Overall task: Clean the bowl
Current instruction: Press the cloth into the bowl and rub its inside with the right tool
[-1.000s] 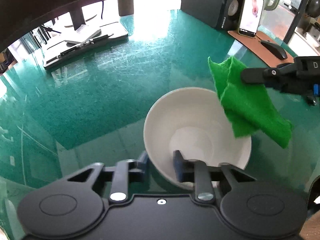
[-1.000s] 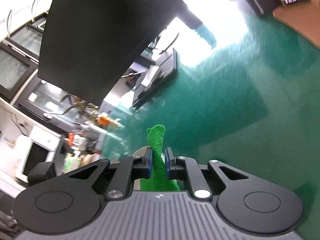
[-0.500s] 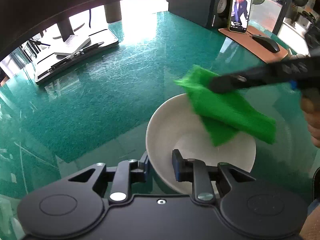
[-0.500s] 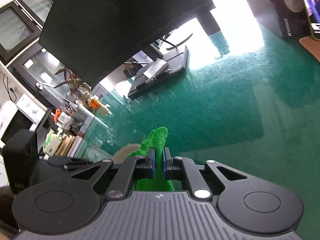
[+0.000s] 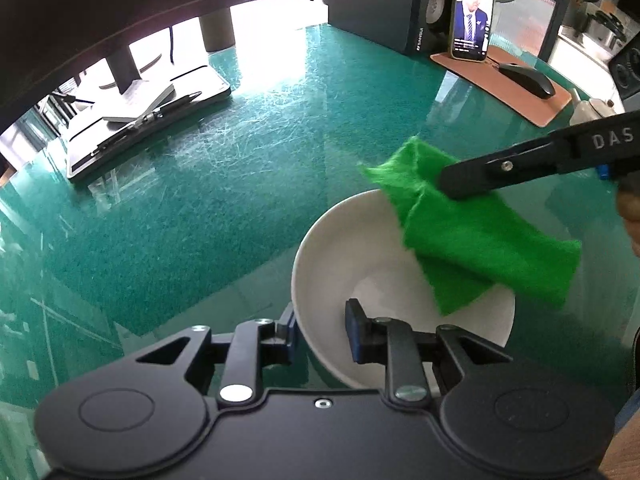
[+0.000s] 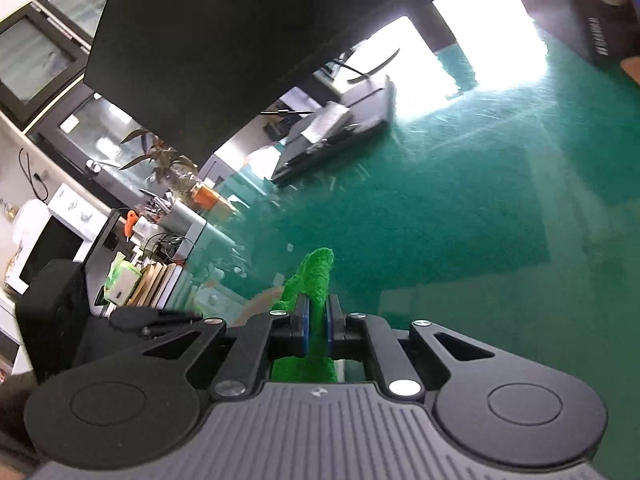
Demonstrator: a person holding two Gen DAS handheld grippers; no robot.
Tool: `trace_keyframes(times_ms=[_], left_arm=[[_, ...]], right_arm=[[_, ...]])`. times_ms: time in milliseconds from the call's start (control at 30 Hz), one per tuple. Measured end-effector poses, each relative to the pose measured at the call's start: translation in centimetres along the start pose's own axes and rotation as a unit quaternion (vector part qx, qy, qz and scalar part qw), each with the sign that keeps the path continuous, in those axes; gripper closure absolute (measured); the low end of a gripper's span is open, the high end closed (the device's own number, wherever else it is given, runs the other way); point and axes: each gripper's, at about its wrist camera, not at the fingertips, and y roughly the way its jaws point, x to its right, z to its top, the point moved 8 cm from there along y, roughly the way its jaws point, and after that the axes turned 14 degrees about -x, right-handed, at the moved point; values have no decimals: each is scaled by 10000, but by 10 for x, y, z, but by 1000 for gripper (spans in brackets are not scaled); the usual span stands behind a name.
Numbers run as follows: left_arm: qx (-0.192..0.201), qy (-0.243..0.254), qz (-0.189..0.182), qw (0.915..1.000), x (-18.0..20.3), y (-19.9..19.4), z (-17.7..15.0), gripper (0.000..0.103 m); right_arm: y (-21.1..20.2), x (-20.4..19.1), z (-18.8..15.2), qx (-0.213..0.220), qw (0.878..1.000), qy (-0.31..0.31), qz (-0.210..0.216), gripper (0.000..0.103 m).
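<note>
A white bowl (image 5: 352, 264) sits on the green glass table (image 5: 248, 168). My left gripper (image 5: 320, 334) is shut on the bowl's near rim, one finger inside and one outside. My right gripper (image 5: 446, 184) comes in from the right in the left wrist view, shut on a folded green cloth (image 5: 480, 240) that hangs over the bowl's far right rim. In the right wrist view the gripper (image 6: 315, 320) pinches the cloth (image 6: 314, 280), which sticks up between the jaws; the bowl is hidden there.
A monitor stand with a pen (image 5: 148, 120) sits at the back left. A speaker (image 5: 384, 4), a phone (image 5: 472, 16) and a mouse (image 5: 528, 80) on a brown mat stand at the back right. Clutter lines the table's left end (image 6: 160, 248).
My right gripper swung the cloth from beside the bowl's right rim to over the bowl, then drew back a little to the right. The left gripper and bowl stayed nearly still.
</note>
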Motion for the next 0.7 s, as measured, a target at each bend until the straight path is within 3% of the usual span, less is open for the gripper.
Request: trace_keyframes(times_ms=[100, 367, 433, 600, 700], left_arm=[[3, 34, 0, 10000, 0, 0, 1, 79], [3, 3, 31, 10000, 0, 0, 0, 79], [13, -3, 35, 10000, 0, 0, 0, 79], [28, 46, 44, 10000, 1, -1, 0, 78], [27, 77, 62, 9999, 0, 0, 1, 78]], right_arm=[[10, -5, 7, 135, 9998, -78, -87, 96], [65, -44, 31, -87, 9968, -796, 49, 96], [63, -48, 29, -80, 9950, -997, -30, 96], [34, -15, 33, 213, 9977, -491, -418, 96], [33, -18, 30, 211, 9970, -600, -435, 96]])
